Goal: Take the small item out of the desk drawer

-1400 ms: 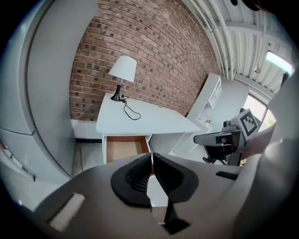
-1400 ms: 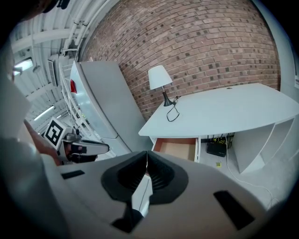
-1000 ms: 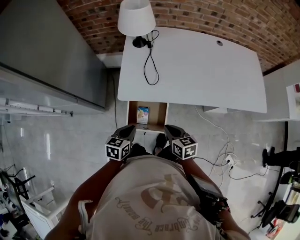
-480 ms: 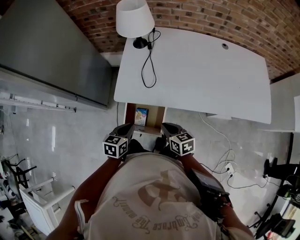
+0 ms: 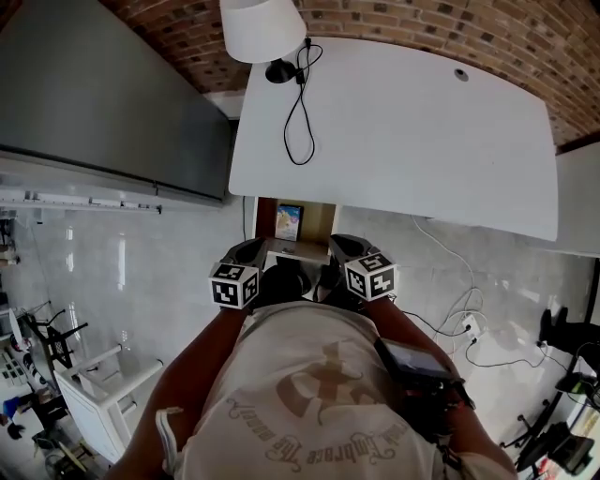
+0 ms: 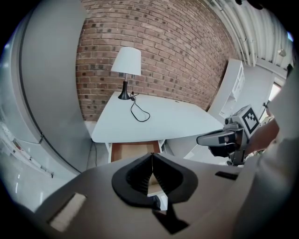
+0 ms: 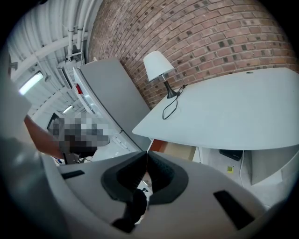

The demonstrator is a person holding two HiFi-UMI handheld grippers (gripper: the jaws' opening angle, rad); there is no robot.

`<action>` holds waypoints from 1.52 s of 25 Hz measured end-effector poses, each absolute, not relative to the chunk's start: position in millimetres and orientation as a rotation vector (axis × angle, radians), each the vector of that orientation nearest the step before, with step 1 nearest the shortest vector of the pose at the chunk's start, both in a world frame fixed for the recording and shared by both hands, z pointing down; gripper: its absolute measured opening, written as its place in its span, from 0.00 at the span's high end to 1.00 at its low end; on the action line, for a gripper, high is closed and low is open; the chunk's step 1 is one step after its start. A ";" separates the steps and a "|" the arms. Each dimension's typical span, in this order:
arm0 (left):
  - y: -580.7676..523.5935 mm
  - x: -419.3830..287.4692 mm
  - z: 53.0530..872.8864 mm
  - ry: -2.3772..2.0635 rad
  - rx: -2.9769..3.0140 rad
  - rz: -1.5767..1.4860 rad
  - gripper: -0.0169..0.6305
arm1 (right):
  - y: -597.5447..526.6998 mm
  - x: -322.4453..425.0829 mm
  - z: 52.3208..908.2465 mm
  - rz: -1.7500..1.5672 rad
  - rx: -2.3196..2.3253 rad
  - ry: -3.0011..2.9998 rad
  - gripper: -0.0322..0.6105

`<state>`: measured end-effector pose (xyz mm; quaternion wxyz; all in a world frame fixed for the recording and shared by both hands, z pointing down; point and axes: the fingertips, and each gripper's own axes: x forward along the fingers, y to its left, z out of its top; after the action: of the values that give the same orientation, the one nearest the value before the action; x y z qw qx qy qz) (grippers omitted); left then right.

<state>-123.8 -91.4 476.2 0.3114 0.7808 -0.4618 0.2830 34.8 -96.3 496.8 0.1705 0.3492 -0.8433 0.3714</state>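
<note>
Under the near left edge of the white desk (image 5: 403,131) an open wooden drawer (image 5: 267,217) sticks out. Inside it lies a small colourful item (image 5: 289,221), flat on the bottom. My left gripper (image 5: 251,247) hangs just in front of the drawer's left side, jaws shut and empty. On the drawer's right side my right gripper (image 5: 339,244) is also shut with nothing in it. In the left gripper view the closed tips (image 6: 152,154) point at the drawer (image 6: 133,150). The right gripper view shows closed tips (image 7: 147,152) below the desk edge, with the drawer (image 7: 180,150) beyond.
A lamp with a white shade (image 5: 262,26) stands at the desk's far left corner, its black cord (image 5: 300,112) looped across the top. A tall grey cabinet (image 5: 112,103) stands to the left. Cables (image 5: 459,323) lie on the tiled floor at the right.
Both grippers have moved a little forward and down toward the drawer. The head view has leaned further over the desk. Both jaws stay shut.
</note>
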 end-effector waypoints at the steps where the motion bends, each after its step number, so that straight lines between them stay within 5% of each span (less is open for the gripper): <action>1: -91.9 -124.0 478.4 -1.213 2.056 0.752 0.96 | -94.8 34.1 498.4 1.065 0.993 -2.390 0.94; 18: -101.3 -135.3 535.5 -1.159 1.923 0.798 0.95 | -94.6 28.1 526.2 1.145 1.018 -2.319 0.94; 31: -97.1 -136.9 586.3 -1.098 1.831 0.801 0.47 | -79.2 21.2 556.0 1.181 1.004 -2.272 0.94; 38: -97.6 -148.3 600.2 -1.109 1.801 0.804 0.41 | -74.4 21.0 565.5 1.193 1.019 -2.256 0.94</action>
<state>-148.3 -97.6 600.2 0.4253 0.7203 -0.4437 0.3215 21.0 -74.4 565.5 0.1953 0.3637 -0.8052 0.4258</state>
